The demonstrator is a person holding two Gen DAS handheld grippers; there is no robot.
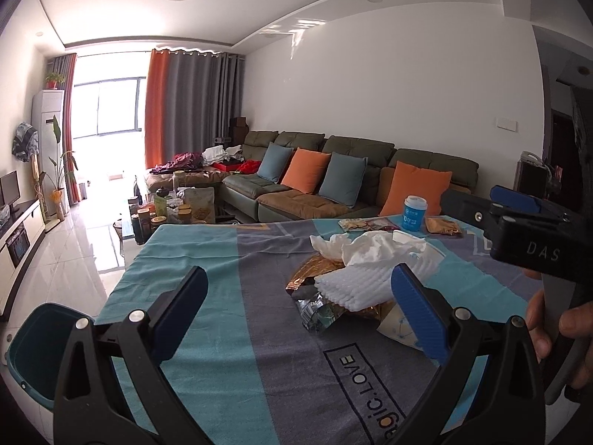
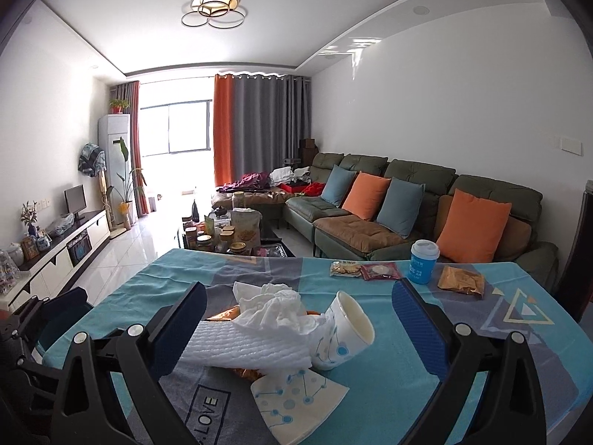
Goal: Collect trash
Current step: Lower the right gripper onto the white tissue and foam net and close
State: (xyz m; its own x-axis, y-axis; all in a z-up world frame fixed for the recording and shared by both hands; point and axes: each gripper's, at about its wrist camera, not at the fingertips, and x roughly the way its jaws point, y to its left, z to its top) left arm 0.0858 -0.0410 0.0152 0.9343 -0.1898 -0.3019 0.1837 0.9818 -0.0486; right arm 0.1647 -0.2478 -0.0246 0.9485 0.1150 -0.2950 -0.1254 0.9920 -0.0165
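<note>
Trash for collection lies heaped near the middle of the bench [image 2: 426, 363], which is covered by a teal and grey patterned cloth: a crumpled white tissue [image 2: 272, 306], a ribbed white foam sheet [image 2: 244, 346], a tipped white paper cup with blue dots [image 2: 343, 332], a flattened paper cup of the same print [image 2: 296, 393], and a gold and silver foil wrapper [image 1: 315, 306] partly buried beneath. The heap is gathered in one spot, probably so that either tool can reach it.

Left gripper [image 1: 300, 315] hovers over the near edge of the heap with its blue-padded fingers [image 1: 417, 315] spread wide, holding nothing. Right gripper [image 2: 300, 330] is likewise fully open and empty, framing the heap between its fingers [image 2: 418, 328].

Containers: the tipped cup shows a bare, pale interior. A dark teal plastic bin [image 1: 31, 348] stands beside the left edge of the bench, likely the destination; its contents cannot be seen. An upright blue lidded cup [image 2: 422, 261] stands at the far edge of the bench among three snack packets [image 2: 461, 281], well apart from the heap.
</note>
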